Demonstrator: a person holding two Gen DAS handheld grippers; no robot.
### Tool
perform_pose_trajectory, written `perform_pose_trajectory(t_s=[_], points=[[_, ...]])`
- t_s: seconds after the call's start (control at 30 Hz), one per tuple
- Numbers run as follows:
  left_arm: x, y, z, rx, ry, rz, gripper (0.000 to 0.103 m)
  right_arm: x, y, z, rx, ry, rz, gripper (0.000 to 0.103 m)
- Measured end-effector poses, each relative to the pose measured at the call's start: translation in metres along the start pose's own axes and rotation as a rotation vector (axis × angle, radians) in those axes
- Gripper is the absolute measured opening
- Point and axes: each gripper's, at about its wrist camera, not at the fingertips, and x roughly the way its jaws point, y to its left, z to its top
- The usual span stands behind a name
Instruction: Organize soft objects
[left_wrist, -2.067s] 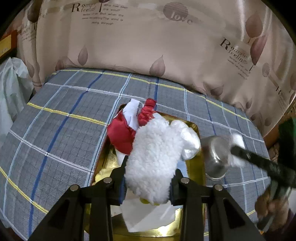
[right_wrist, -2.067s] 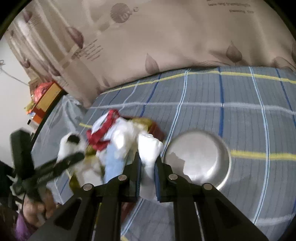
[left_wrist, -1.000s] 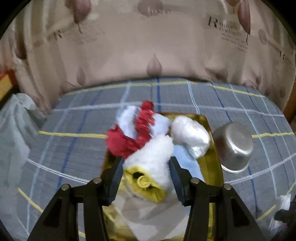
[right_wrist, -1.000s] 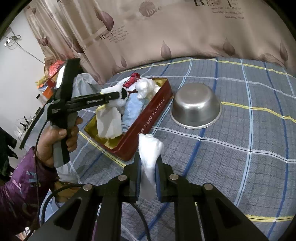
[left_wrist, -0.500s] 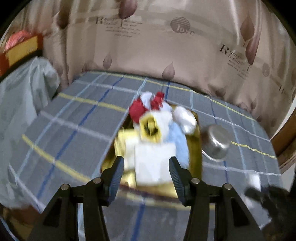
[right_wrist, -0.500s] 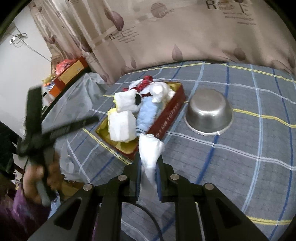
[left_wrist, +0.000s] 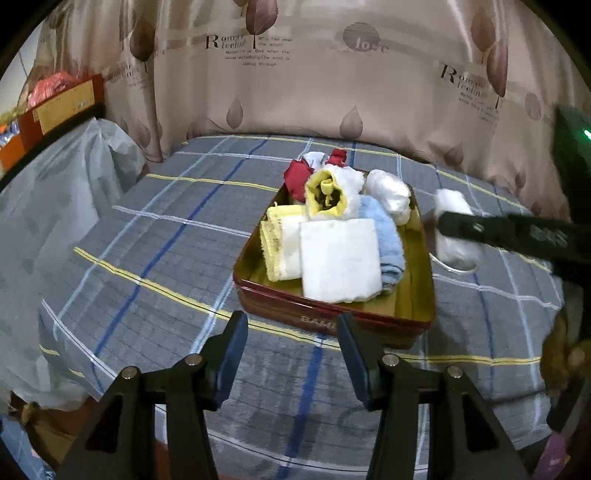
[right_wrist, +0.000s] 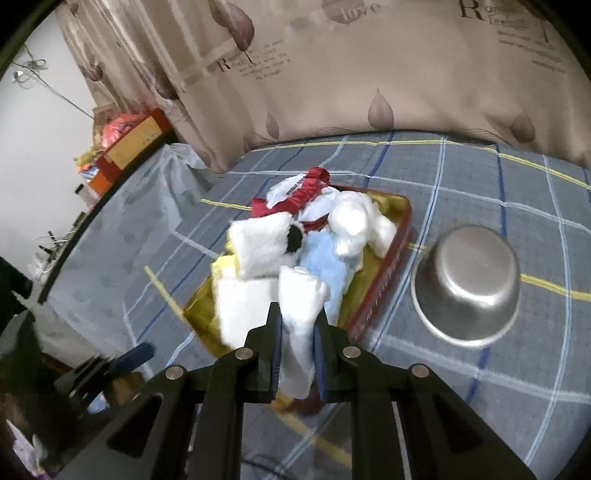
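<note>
A red tin tray (left_wrist: 280, 295) with a gold inside sits on the plaid bedspread and holds several soft items: a white fluffy plush with a yellow opening (left_wrist: 330, 192), a red and white cloth (left_wrist: 297, 175), a light blue towel (left_wrist: 388, 236), a white folded cloth (left_wrist: 340, 254), a yellow-edged towel (left_wrist: 277, 243) and a white bundle (left_wrist: 389, 192). My left gripper (left_wrist: 291, 354) is open and empty, in front of the tray's near wall. My right gripper (right_wrist: 297, 354) is shut on a white soft roll (right_wrist: 301, 306), held above the tray's right side (right_wrist: 384, 288); it also shows in the left wrist view (left_wrist: 452, 221).
An upturned steel bowl (right_wrist: 467, 284) lies right of the tray. A patterned curtain (left_wrist: 332, 74) hangs behind the bed. A plastic-covered surface (left_wrist: 55, 177) and boxes (left_wrist: 55, 107) stand to the left.
My left gripper let go of the fluffy plush in the tray, opened and drew back. My right gripper carried the white roll away from the tray, then back toward it.
</note>
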Motion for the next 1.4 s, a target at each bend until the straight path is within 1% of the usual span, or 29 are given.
perform_pose_trajectory(t_s=[0.1,0.43,0.63,0.83,0.93,1.03,1.1,1.13,1.17,1.23,1.33,1.37,1.4], points=[[0.004,0.001,-0.001,0.022,0.008,0.032,0.051,0.016,-0.002,0.007,0.014,0.011,-0.021,0.016],[0.016,0.014,-0.003,0.01,0.048,0.043,0.051,0.048,0.0,0.017,0.013,0.038,-0.074,0.017],[0.022,0.015,-0.006,0.02,0.07,0.056,0.051,0.055,0.001,0.016,0.007,0.043,-0.091,0.017],[0.025,0.016,-0.007,0.015,0.086,0.057,0.051,0.055,0.002,0.017,0.0,0.039,-0.091,0.021],[0.026,0.016,-0.007,0.017,0.087,0.06,0.051,0.055,0.005,0.017,-0.006,0.035,-0.094,0.024],[0.027,0.015,-0.007,0.021,0.09,0.062,0.051,0.052,0.006,0.017,-0.006,0.028,-0.089,0.032],[0.028,0.015,-0.008,0.023,0.092,0.063,0.051,0.05,0.006,0.018,-0.004,0.014,-0.092,0.044],[0.027,0.015,-0.008,0.024,0.091,0.063,0.051,0.048,0.006,0.019,-0.004,0.01,-0.091,0.046],[0.027,0.015,-0.008,0.024,0.091,0.063,0.051,0.047,0.007,0.019,-0.006,0.006,-0.09,0.048],[0.027,0.014,-0.008,0.025,0.088,0.065,0.051,0.045,0.008,0.02,-0.011,0.001,-0.093,0.048],[0.028,0.014,-0.009,0.029,0.081,0.065,0.051,0.033,0.013,0.018,-0.033,-0.03,-0.118,0.049],[0.027,0.013,-0.009,0.033,0.076,0.064,0.051,0.025,0.017,0.017,-0.046,-0.05,-0.125,0.051],[0.027,0.013,-0.009,0.036,0.072,0.062,0.051,0.016,0.022,0.014,-0.059,-0.076,-0.136,0.057]])
